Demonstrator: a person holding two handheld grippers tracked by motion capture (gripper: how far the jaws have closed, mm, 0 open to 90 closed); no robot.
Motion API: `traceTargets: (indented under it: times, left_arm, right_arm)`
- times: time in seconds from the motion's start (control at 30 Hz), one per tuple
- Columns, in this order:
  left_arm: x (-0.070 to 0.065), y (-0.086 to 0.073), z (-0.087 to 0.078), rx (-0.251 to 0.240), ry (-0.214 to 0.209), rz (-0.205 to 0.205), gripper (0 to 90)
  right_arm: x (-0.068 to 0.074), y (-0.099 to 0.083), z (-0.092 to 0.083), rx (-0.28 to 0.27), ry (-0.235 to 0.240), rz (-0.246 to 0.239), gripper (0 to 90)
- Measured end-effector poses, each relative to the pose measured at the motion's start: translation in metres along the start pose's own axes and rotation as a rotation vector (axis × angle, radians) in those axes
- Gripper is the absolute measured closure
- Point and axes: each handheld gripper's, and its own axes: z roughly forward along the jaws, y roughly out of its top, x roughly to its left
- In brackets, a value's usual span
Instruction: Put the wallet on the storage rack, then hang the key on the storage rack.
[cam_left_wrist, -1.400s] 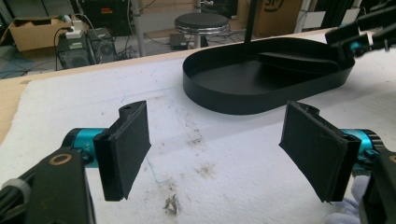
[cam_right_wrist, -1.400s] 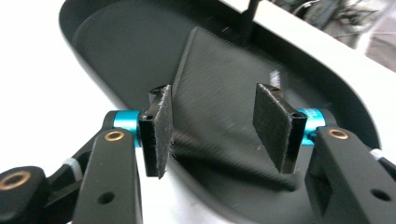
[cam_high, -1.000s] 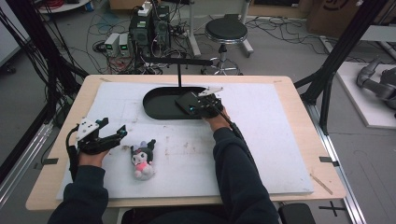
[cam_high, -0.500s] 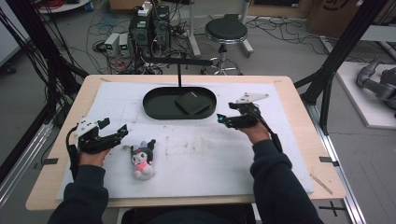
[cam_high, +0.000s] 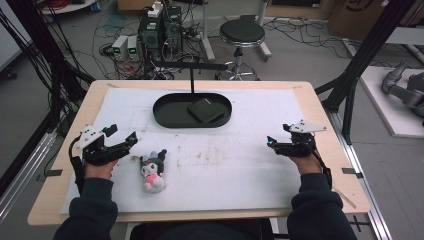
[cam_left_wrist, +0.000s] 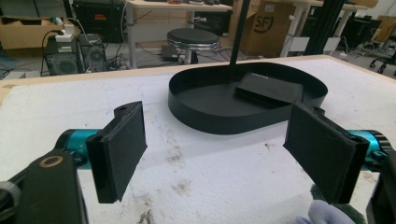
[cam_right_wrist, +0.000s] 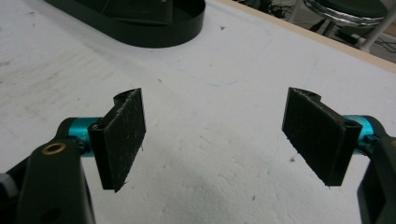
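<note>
Two dark-sleeved forearms come in at the near edge of the pale wooden table, each hand holding a black two-jaw gripper over the white, foam-like mat that covers most of the top. That mat is matte and slightly pebbled, scuffed with brownish smudges toward its middle.

At the near left, the left gripper hovers with its jaws spread wide and nothing between them; in the left gripper view its flat, rectangular black pads look rough and felt-like, mounted on teal metal stubs. Just beside it on the mat lies a small soft plush doll with black hair, a white face and a pink body, untouched by the jaws; a fuzzy pale tip of it shows at the lower right of the left gripper view.

At the near right, the right gripper is likewise wide open and empty, well apart from the doll, with a grey three-cornered plate on top. Its pads show the same coarse black facing, with bare mat between them.

Farther back, near the mat's middle, sits a shallow oval black tray with a thin upright wall. Inside it, toward its right half, a flat dark square slab lies tilted slightly. A thin black post rises at the tray's far rim.

Beyond the table stand a round black stool and tangled cables on the floor.
</note>
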Motion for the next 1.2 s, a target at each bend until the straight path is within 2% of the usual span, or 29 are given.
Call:
traceTargets:
  times: [0.27, 0.3, 0.33, 0.4, 0.57, 0.6, 0.67, 0.73, 0.8, 0.83, 0.9, 0.93, 0.97, 1.0, 1.07, 1.13, 1.2]
  left_arm:
    - [-0.003, -0.001, 0.0, 0.014, -0.002, 0.01, 20.3]
    - [-0.005, 0.0, 0.0, 0.018, -0.019, -0.007, 20.3]
    - [-0.005, 0.0, 0.0, 0.018, -0.019, -0.007, 20.4]
    - [-0.007, 0.0, -0.001, 0.031, -0.055, -0.029, 21.9]
    - [-0.018, 0.005, -0.002, 0.053, -0.074, -0.024, 21.9]
    - [-0.023, 0.007, -0.001, 0.084, -0.067, -0.029, 21.9]
    - [-0.026, 0.007, -0.001, 0.097, -0.063, -0.029, 21.9]
    - [-0.033, 0.008, -0.002, 0.141, -0.054, -0.018, 21.9]
    - [-0.04, 0.008, -0.005, 0.176, -0.036, -0.01, 21.9]
    - [-0.048, 0.005, -0.01, 0.209, -0.015, -0.012, 21.9]
    - [-0.052, 0.003, -0.011, 0.221, -0.009, -0.021, 21.9]
    - [-0.059, -0.003, -0.013, 0.259, -0.018, -0.034, 21.9]
    - [-0.059, -0.003, -0.013, 0.259, -0.018, -0.034, 21.9]
    - [-0.064, -0.01, -0.011, 0.316, -0.041, -0.04, 21.9]
    - [-0.066, -0.012, -0.01, 0.332, -0.05, -0.046, 22.0]
    - [-0.071, -0.017, -0.007, 0.386, -0.068, -0.064, 21.9]
    - [-0.074, -0.02, -0.003, 0.412, -0.07, -0.066, 21.9]
  right_arm:
    - [-0.003, -0.002, -0.006, -0.017, 0.001, 0.012, 22.0]
    - [-0.004, -0.003, -0.007, -0.017, 0.0, 0.019, 22.0]
    - [-0.004, -0.003, -0.007, -0.015, 0.0, 0.02, 22.0]
    - [-0.004, -0.004, -0.008, -0.018, 0.013, 0.039, 22.0]
    - [-0.004, -0.004, -0.012, -0.027, 0.003, 0.047, 22.0]
    - [-0.004, -0.004, -0.013, -0.029, 0.005, 0.048, 22.0]
    - [-0.004, -0.004, -0.013, -0.029, 0.005, 0.048, 22.0]
    - [-0.003, -0.004, -0.013, -0.029, 0.012, 0.048, 22.0]
    - [-0.002, -0.004, -0.012, -0.032, 0.015, 0.039, 22.0]
    - [-0.001, -0.004, -0.012, -0.027, 0.021, 0.034, 22.0]
    - [0.001, -0.003, -0.013, -0.029, 0.021, 0.027, 22.0]
    - [0.002, -0.003, -0.013, -0.028, 0.021, 0.026, 22.0]
    - [0.002, -0.003, -0.013, -0.03, 0.021, 0.019, 22.1]
    - [0.002, -0.003, -0.013, -0.029, 0.022, 0.022, 22.0]
    - [0.003, -0.003, -0.012, -0.027, 0.031, 0.017, 22.0]
    - [0.004, -0.002, -0.01, -0.025, 0.036, 0.006, 22.1]
    - [0.004, -0.003, -0.008, -0.02, 0.038, -0.002, 22.1]
